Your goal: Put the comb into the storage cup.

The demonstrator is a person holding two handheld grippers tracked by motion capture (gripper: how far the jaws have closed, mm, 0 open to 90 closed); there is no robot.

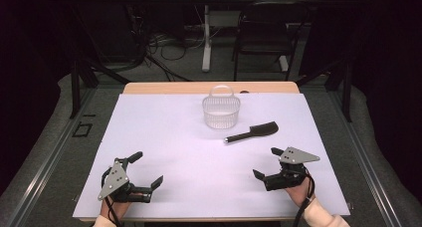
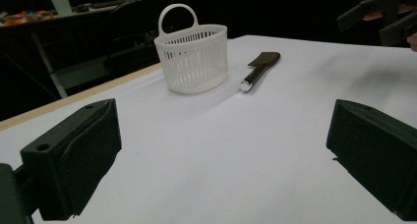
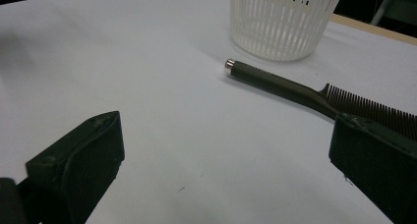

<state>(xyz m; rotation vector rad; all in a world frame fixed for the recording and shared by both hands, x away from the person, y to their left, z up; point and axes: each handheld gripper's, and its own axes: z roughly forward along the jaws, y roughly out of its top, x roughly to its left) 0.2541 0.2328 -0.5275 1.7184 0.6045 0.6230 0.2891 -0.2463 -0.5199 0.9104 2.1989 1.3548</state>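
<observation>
White slotted basket [image 1: 221, 111] with loop handle stands upright at far centre of the white sheet [image 1: 164, 137]; interior looks empty, though the slats blur it. Dark comb [image 1: 251, 133] lies flat just beside the basket, apart from it. Left gripper [image 1: 142, 174] and right gripper [image 1: 266, 163] rest near the front edge, jaws spread wide, holding nothing. Wooden table edge [image 1: 164, 87] behind; chair [image 1: 266, 35] and floor cables [image 1: 169, 45] in dark room.

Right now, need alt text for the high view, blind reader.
A white slotted basket with a loop handle stands on a white table; a dark comb lies flat just right of it. Near the front edge, the left gripper and right gripper rest open, holding nothing.
</observation>
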